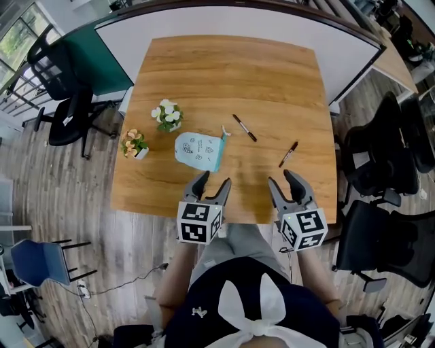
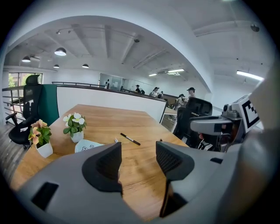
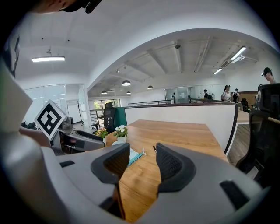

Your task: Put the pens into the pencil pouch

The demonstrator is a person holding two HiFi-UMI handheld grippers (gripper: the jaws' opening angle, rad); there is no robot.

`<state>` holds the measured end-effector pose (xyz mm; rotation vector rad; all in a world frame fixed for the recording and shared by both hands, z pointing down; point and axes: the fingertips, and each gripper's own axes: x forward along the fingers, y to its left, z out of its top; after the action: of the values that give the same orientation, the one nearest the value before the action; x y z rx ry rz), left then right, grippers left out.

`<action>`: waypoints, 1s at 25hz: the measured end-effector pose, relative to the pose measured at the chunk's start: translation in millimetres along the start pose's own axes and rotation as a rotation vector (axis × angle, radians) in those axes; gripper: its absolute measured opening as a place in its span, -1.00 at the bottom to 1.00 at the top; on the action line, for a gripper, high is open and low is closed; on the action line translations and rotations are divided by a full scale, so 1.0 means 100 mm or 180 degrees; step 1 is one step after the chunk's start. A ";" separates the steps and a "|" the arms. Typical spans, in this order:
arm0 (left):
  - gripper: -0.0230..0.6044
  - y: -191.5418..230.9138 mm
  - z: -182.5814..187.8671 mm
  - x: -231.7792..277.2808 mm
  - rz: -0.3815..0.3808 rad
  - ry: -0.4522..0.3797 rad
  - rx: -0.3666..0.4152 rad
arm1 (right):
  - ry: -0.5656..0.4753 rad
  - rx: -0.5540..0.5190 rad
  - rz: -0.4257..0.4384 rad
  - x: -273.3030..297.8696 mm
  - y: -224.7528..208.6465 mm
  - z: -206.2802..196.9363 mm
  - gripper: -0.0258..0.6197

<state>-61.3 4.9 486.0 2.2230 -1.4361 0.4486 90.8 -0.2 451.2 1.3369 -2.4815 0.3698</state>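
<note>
One pencil pouch (image 1: 198,151) on wooden table (image 1: 272,81), black office chairs (image 1: 391,146) around.

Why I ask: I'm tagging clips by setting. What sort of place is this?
Most likely an open-plan office: a wooden table bordered by a white partition, black swivel chairs around it, and people standing farther back under ceiling lamps.

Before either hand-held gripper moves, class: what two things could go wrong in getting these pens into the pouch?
One: the far pen and the near pen lie flat on the table, so jaws may nudge and roll them rather than grip. Two: the pouch lies loose; pushing a pen in could slide it into the orange-flowered pot beside it.
</note>
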 end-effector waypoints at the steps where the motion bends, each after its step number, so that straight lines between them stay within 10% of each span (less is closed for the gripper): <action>1: -0.15 0.03 0.00 0.05 0.0007 0.0029 0.0011 | 0.0004 -0.0001 0.0004 0.05 -0.03 0.01 -0.37; 25: -0.15 0.82 -0.57 1.38 0.0197 0.1244 0.0201 | 0.0315 0.0097 -0.0024 1.08 -0.63 0.10 -0.37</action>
<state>-81.7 -99.4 618.4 1.9978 -1.2956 0.9041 85.5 -120.0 488.2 1.3064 -2.3985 0.4626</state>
